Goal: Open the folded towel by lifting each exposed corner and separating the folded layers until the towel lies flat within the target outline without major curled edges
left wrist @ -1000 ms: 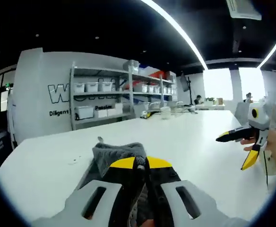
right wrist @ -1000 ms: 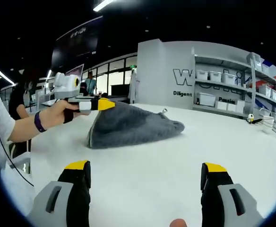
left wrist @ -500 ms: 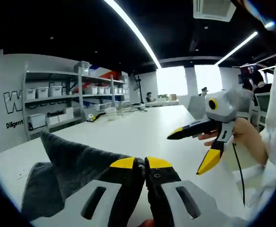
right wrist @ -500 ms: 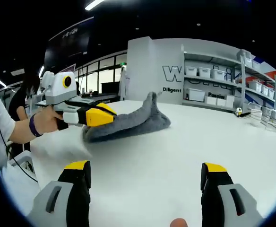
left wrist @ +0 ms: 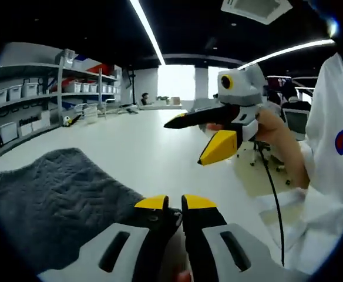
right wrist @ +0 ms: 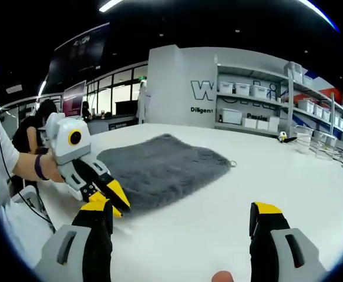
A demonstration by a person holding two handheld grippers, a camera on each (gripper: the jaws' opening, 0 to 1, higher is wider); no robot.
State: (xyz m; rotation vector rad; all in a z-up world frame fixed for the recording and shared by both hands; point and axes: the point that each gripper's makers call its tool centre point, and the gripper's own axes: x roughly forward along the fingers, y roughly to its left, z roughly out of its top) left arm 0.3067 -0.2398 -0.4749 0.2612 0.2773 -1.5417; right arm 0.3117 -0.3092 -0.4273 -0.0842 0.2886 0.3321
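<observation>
The grey towel lies spread out and mostly flat on the white table. In the left gripper view the towel covers the lower left. My left gripper has its jaws shut, with the towel's near corner running in under them. In the right gripper view the left gripper, held in a hand, points down at that same corner by the table's near edge. My right gripper stands open over bare table, a short way from the towel. It also hangs open above the table, holding nothing.
Shelves with white bins stand behind the table's far side. The person's white-sleeved arm and a cable are at the right. A chair stands beyond the table's edge. Bare tabletop lies past the towel.
The left gripper has drawn the towel's corner toward the near edge and down. The towel went from a lifted, bunched fold to lying spread flat. The right gripper stayed open.
</observation>
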